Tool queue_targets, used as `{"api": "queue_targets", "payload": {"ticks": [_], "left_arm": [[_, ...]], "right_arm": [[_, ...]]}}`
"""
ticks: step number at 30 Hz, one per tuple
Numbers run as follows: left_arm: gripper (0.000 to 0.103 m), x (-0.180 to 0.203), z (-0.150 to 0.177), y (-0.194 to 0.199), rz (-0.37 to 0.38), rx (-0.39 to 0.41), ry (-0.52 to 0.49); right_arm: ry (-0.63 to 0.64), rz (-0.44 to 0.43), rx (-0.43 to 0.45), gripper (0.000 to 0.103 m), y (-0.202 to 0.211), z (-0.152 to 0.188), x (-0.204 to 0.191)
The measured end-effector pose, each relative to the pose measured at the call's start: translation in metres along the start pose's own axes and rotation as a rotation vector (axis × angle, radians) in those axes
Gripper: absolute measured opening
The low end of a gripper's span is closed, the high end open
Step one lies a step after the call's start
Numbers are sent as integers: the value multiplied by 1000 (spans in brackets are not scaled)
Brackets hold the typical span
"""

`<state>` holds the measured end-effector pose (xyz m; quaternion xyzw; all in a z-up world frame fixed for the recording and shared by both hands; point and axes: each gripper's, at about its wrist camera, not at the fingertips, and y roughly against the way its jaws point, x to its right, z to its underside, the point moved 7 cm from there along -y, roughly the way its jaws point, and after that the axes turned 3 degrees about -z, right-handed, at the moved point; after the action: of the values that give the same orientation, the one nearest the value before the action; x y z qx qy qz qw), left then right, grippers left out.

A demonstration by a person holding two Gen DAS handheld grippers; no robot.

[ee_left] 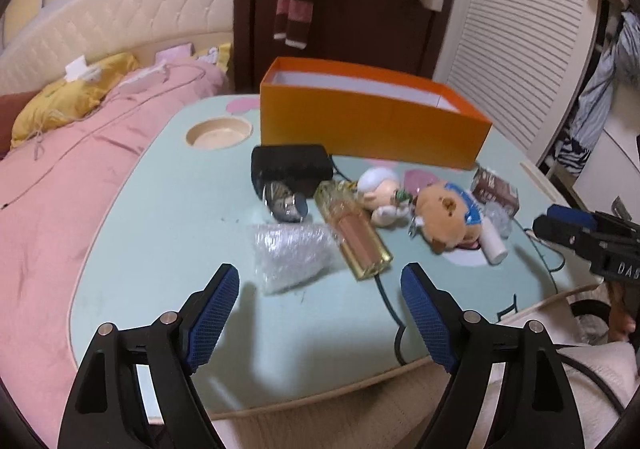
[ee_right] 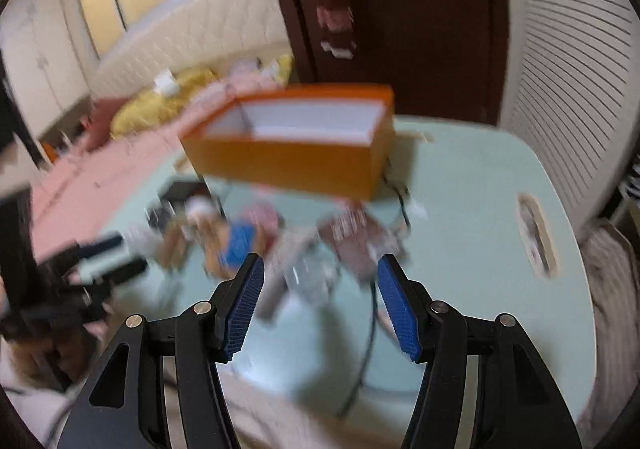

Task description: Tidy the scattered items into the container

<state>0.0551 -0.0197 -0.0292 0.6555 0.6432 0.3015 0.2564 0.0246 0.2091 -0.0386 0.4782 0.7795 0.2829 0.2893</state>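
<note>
An open orange box (ee_left: 372, 125) stands at the back of the pale green table (ee_left: 160, 217); it also shows in the blurred right wrist view (ee_right: 288, 165). In front of it lie a black case (ee_left: 290, 167), a clear bottle (ee_left: 354, 231), a bubble-wrap piece (ee_left: 292, 257), a white plush (ee_left: 380, 189), a brown bear plush (ee_left: 448, 217), a white tube (ee_left: 494, 245) and a brown packet (ee_left: 496, 191). My left gripper (ee_left: 320, 281) is open and empty above the table's near side. My right gripper (ee_right: 320, 273) is open and empty above the tube and packet (ee_right: 356, 241).
A bed with a pink quilt (ee_left: 60, 189) lies left of the table. A dark cable (ee_left: 390, 305) runs over the table's front edge. A round cup recess (ee_left: 218, 133) sits at the back left. A dark door (ee_left: 360, 9) and slatted wardrobe (ee_left: 520, 41) stand behind.
</note>
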Motion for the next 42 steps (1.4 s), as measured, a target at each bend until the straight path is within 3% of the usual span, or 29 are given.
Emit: {"api": "queue_targets", "payload": {"ticks": [6,8,10,12,42], "left_arm": [[83,-9,5,-11,-40,-43,23],[88,-8,5,-13,-51,-47,12],[100,-5,7,-17,-73,-60,-19],[102,1,10,-21,-104,-70,-64],[103,3,7,-25,-84,-65,-80]], "right_arm": [[-15,31,-123,60,-18,15,9],[-14,29,-137,66,-22,18,10],[14,51,-155,90,-26,20,10],[68,101,-177,103,-32,24,9],[101,78,-176,103,-32,24,10]]}}
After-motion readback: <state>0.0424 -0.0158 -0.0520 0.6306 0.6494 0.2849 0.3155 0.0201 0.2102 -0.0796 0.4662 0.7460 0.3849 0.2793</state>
